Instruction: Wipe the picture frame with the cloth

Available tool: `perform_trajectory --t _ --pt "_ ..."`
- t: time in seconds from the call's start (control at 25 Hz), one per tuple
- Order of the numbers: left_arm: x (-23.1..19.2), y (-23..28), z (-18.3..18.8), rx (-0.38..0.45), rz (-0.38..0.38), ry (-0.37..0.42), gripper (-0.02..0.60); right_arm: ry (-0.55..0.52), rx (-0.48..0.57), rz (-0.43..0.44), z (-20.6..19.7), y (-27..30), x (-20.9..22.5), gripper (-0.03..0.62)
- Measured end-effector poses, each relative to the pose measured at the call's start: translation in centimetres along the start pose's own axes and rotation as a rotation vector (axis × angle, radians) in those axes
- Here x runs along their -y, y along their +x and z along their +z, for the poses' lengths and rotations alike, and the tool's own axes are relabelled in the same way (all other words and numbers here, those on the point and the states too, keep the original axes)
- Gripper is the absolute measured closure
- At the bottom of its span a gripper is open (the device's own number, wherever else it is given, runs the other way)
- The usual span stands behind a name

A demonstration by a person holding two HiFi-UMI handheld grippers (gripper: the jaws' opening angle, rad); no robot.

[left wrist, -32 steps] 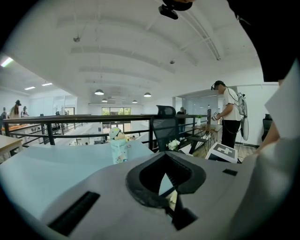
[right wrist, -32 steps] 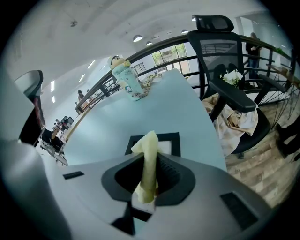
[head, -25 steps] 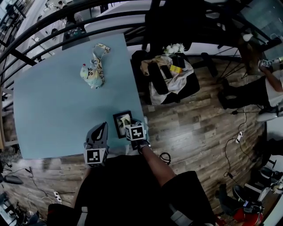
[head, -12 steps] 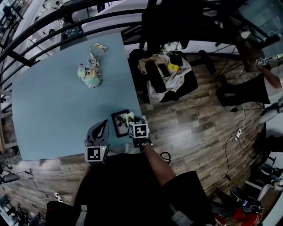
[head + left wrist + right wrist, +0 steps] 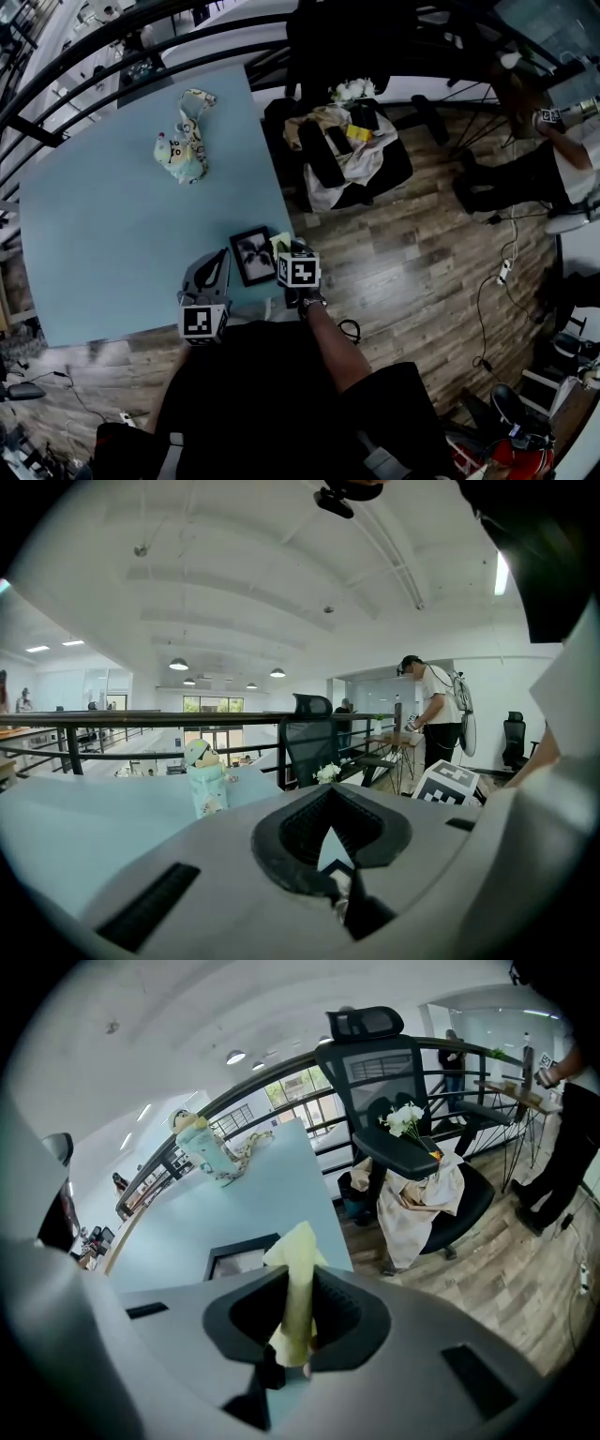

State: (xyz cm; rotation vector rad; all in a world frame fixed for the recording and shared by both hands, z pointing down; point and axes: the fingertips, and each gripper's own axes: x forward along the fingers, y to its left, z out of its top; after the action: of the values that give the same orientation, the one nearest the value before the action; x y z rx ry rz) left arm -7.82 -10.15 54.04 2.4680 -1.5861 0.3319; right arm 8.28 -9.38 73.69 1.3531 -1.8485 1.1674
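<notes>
Right gripper [image 5: 284, 249] pinching cloth [image 5: 298, 1269], left gripper [image 5: 219, 261] closed empty: we risk shoving the unheld picture frame [image 5: 251, 255] off the table [image 5: 94, 234]

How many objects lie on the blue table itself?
2. The picture frame lies by the table's right edge, near the person; a pale toy-like item sits toward the far side. The left gripper and right gripper, which holds the cloth, could hide more.

The person wears a black short-sleeved top [image 5: 253, 394]. Just ahead of it, the pale grey moulded left gripper [image 5: 221, 255] and right gripper [image 5: 283, 246] have dark ribbed jaw recesses and slim rectangular slots. Each bears a white cube [image 5: 300, 270] printed with black square markers.
</notes>
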Motion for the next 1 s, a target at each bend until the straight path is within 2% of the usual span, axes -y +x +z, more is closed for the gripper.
perform_trajectory --t 0.28,0.48,0.68,1.0 --pt "0.0 -1.0 -0.5 0.009 -0.030 0.029 0.584 0.053 0.053 -0.003 -0.5 -0.9 -0.2 0.536" --pt "-0.5 -2.3 -0.6 -0.004 -0.020 0.037 0.584 0.031 0.072 -0.001 -0.8 -1.9 -1.9 0.536" --pt "-0.8 -3.5 -0.9 0.021 -0.023 0.034 0.584 0.007 0.085 0.023 -0.9 -2.0 -3.9 0.536" --pt "-2.5 -5.6 -0.8 0.011 0.038 -0.005 0.584 -0.056 0.049 0.071 -1.8 -0.7 -7.4 0.536"
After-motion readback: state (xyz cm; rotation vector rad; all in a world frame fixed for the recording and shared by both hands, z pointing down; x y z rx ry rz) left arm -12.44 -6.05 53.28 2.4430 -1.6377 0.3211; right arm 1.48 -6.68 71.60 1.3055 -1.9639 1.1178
